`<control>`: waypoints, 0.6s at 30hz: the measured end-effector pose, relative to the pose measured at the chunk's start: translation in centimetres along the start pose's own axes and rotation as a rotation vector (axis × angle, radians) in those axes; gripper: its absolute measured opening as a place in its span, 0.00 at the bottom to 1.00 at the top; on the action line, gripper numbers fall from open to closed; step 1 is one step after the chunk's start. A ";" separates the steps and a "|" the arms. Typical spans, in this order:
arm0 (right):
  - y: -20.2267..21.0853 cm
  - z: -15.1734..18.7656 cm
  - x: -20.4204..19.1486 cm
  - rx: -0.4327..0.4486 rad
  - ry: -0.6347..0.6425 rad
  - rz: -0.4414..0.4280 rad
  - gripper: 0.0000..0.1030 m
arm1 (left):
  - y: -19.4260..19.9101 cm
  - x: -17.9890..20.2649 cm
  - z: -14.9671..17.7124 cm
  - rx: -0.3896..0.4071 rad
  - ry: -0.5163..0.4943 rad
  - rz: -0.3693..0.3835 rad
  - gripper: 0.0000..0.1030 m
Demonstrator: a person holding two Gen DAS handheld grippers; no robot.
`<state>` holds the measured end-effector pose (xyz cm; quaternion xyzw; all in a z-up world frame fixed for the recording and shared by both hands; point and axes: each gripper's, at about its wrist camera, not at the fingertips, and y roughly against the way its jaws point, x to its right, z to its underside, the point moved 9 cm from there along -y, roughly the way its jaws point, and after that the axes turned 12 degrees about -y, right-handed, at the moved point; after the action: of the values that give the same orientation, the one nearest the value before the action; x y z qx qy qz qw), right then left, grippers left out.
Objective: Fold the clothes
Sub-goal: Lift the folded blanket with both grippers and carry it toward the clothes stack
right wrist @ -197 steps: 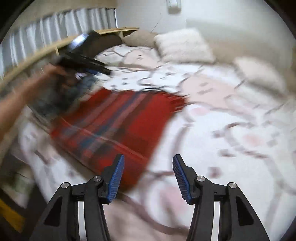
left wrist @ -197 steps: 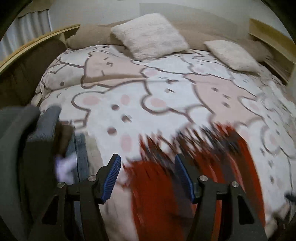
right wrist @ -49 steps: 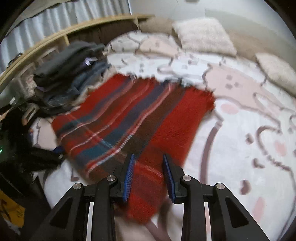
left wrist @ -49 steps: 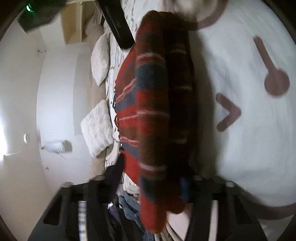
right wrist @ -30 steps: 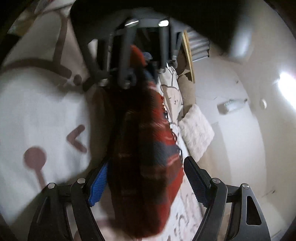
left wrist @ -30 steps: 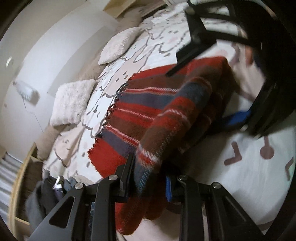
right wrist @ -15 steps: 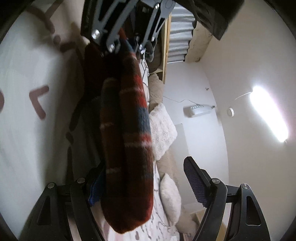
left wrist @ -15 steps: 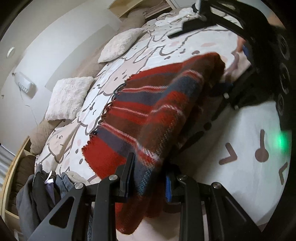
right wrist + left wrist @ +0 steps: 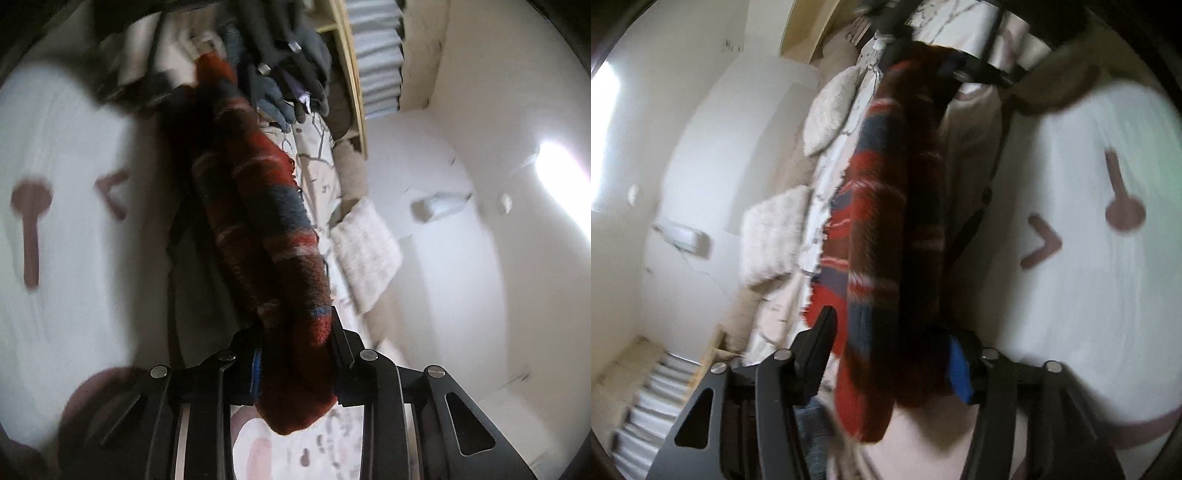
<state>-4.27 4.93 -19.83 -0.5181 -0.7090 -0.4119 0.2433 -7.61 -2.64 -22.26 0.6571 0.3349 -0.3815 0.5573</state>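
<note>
A red plaid blanket (image 9: 886, 229) with blue and white stripes hangs stretched between my two grippers, lifted off the bed. My left gripper (image 9: 892, 354) is shut on one end of it, which droops below the fingers. My right gripper (image 9: 295, 354) is shut on the other end of the blanket (image 9: 258, 206). Each view shows the other gripper at the far end of the cloth. Both views are rolled sideways and blurred.
The bed with its pink bear-print cover (image 9: 834, 158) and two fluffy white pillows (image 9: 772, 232) lies behind. A pile of dark clothes (image 9: 295, 62) sits by the wooden bed frame (image 9: 351, 74). My white shirt (image 9: 1089, 277) fills one side of each view.
The blanket was lying spread on the bed and is now held up doubled between both grippers. The right gripper has closed on its end. Both cameras have rolled sideways.
</note>
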 end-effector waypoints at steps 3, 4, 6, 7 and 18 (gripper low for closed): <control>-0.5 -0.8 1.4 -0.051 -0.090 -0.073 0.26 | 0.3 0.3 0.3 -0.014 -0.058 -0.060 0.56; -0.6 -1.0 1.7 -0.065 -0.116 -0.095 0.26 | 0.5 0.4 0.4 -0.018 -0.077 -0.080 0.56; -0.6 -1.4 2.5 -0.093 -0.167 -0.137 0.26 | 0.7 0.5 0.5 -0.027 -0.116 -0.119 0.56; -0.6 -1.6 2.9 -0.105 -0.194 -0.158 0.26 | 0.6 0.7 0.5 -0.030 -0.131 -0.125 0.56; -1.0 -2.2 2.7 -0.145 -0.227 -0.237 0.26 | -2.1 -2.7 2.1 -0.092 0.045 -0.050 0.21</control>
<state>-6.27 4.43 -16.89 -0.4901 -0.7567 -0.4264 0.0734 -10.97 -4.44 -21.09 0.6304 0.3809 -0.3647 0.5696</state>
